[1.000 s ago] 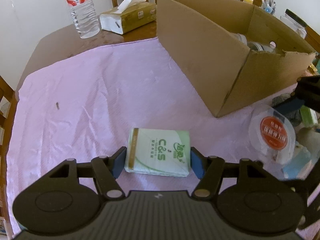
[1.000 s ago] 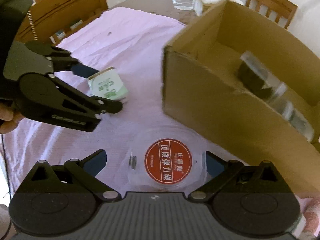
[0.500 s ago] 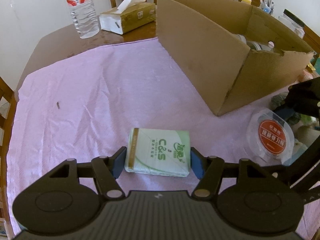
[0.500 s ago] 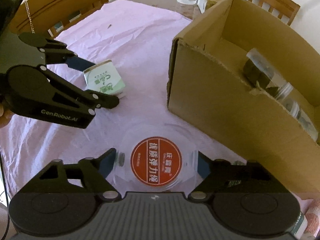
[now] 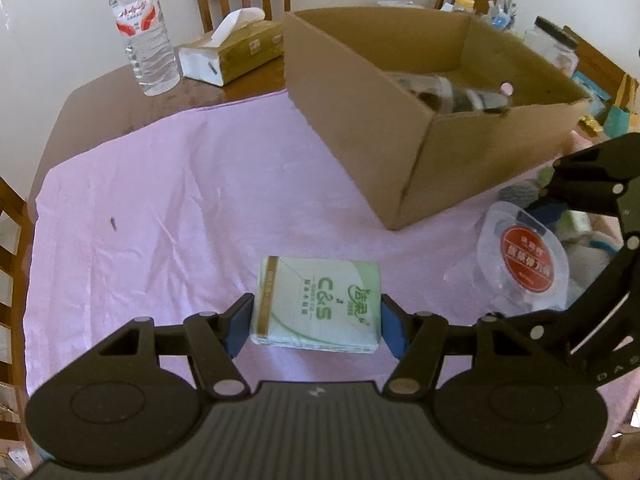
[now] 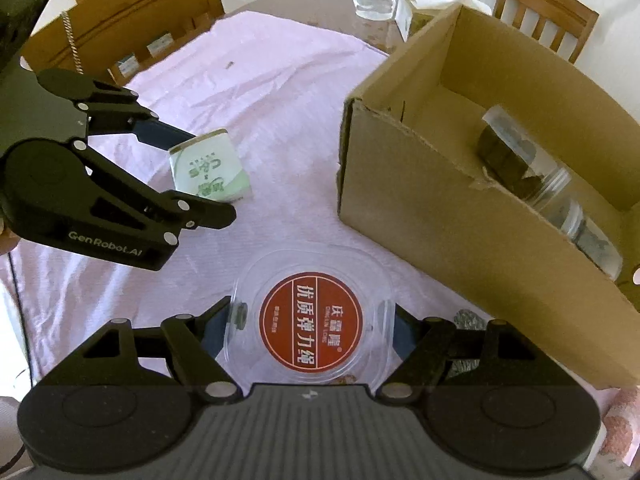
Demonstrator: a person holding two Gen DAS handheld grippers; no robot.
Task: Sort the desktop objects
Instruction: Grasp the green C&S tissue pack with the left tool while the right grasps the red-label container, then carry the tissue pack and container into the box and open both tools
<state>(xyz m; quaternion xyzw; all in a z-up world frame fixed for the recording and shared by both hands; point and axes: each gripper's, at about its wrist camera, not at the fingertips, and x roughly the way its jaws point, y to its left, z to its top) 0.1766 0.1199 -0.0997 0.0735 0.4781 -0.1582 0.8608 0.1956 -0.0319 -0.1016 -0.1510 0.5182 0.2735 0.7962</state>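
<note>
My left tongs (image 5: 316, 322) clamp the green tissue pack (image 5: 318, 304), my right tongs (image 6: 310, 326) clamp the clear round red-labelled case (image 6: 312, 316); both still must reach the brown cardboard box (image 6: 452, 216) at two o'clock, jars already inside.

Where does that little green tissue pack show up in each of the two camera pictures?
Left wrist view: tissue pack sits bottom centre, pinched between the left tongs.
Right wrist view: the pack is at middle left, held by those tongs.
Shared landmark: the cardboard box, right of the pack in both.
</note>
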